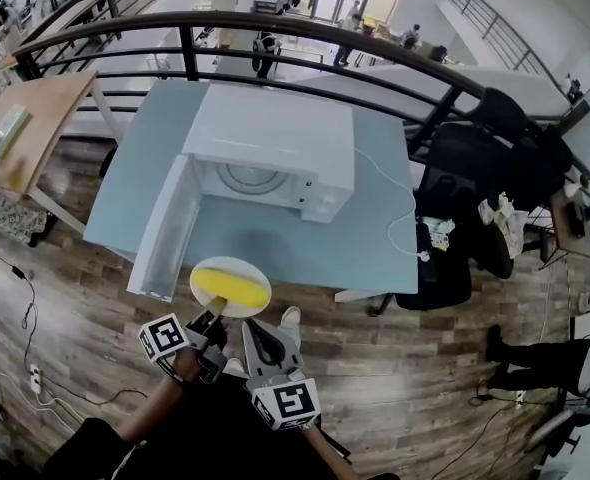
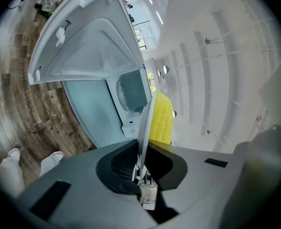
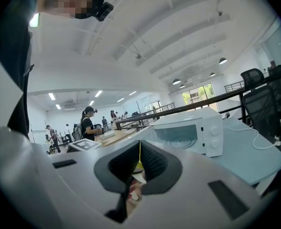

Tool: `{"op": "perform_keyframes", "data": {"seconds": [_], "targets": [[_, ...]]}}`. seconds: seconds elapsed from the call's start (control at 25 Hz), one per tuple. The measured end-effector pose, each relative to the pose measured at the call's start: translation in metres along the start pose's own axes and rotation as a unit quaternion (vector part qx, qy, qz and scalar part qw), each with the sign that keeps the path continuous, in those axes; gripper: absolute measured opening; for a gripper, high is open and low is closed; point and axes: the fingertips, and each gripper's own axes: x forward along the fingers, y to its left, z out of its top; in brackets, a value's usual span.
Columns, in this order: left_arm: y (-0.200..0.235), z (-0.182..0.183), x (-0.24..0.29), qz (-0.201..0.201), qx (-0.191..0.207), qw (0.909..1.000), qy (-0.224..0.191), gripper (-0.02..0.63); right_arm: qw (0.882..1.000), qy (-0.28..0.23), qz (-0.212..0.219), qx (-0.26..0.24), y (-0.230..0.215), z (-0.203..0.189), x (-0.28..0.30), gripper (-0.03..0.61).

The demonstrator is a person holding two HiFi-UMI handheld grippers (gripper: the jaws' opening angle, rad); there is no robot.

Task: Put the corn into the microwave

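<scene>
Nearest, left gripper (image 1: 215, 316) pinching the thin rim of a smooth white plate (image 1: 213, 269), just short of the microwave (image 1: 275, 133); right gripper (image 1: 262, 336) alongside, jaws pressed together on nothing. Corn (image 1: 233, 288) — a knobbly yellow cob, round enough to roll — lies loose on the plate, outside the microwave. Risk: the edge-only grip may let the plate tilt and shed it, or clip the open door (image 1: 165, 230) at the microwave's left. Farthest, the glass turntable (image 1: 243, 178) inside.

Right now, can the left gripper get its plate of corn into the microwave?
Probably yes: the left gripper holds the plate of corn, the microwave door stands wide open, and nothing blocks the cavity.
</scene>
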Motion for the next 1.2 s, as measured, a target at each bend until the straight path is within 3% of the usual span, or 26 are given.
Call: {"op": "perform_keyframes", "data": {"seconds": [0.44,1.2], "targets": [[-0.001,0.014,0.040,0.015,-0.022,0.9989,-0.038,0.028,0.999,0.020,0.037,-0.001,-0.047,0.013,0.035,0.011],[-0.009,0.029,0.088,0.042,-0.065,0.9882,-0.132,0.028,0.988,0.043,0.147,-0.009,-0.097,0.044,0.071,0.011]]}}
